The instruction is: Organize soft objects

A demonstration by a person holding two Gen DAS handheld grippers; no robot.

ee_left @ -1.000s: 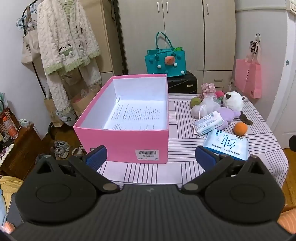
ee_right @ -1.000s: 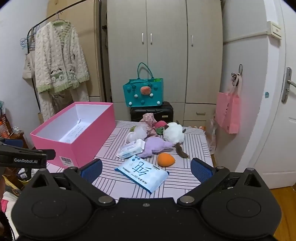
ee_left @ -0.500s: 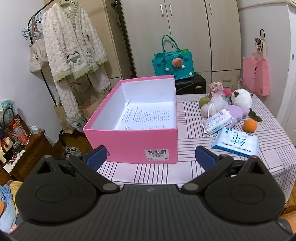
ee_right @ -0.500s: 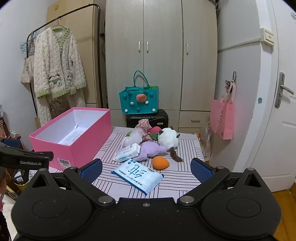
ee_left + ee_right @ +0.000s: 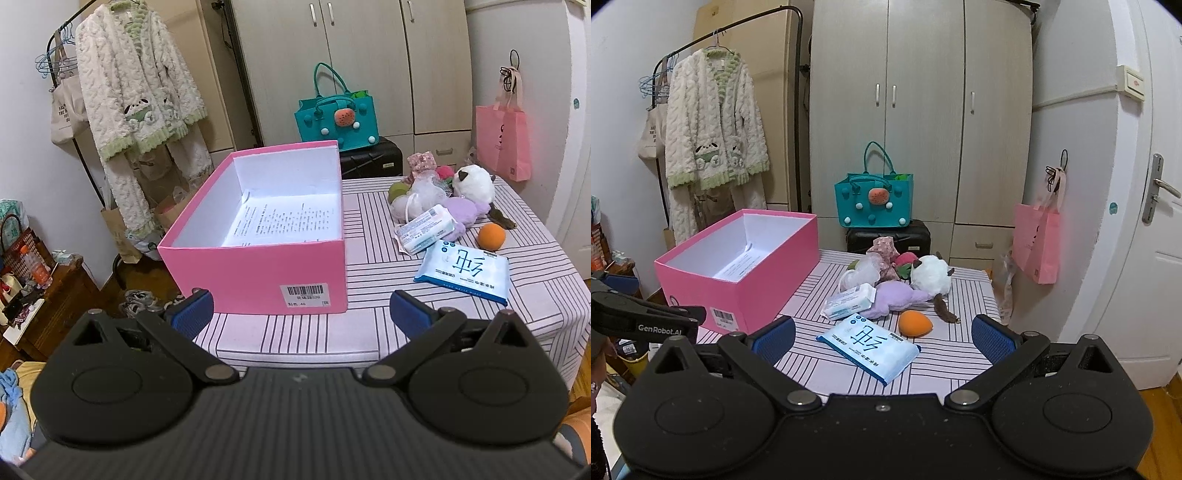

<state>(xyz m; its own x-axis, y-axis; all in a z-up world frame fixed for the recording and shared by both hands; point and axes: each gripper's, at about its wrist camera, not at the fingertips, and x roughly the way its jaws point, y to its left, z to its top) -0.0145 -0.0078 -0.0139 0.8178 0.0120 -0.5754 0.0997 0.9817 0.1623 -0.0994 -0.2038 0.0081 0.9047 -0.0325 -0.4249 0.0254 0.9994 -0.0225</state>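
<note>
Both your grippers, left (image 5: 301, 308) and right (image 5: 882, 336), are spread wide, holding nothing. The box (image 5: 258, 273) sits beside the toys (image 5: 908, 280).

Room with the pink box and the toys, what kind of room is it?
Probably a bedroom at home. A tall wardrobe fills the back wall, a fluffy robe hangs on a clothes rack, and a striped table holds soft toys.

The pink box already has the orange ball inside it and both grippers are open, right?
Not quite. The orange ball lies on the striped table, outside the pink box, which holds only a printed sheet; the left wrist view shows this. Both grippers are open.
</note>
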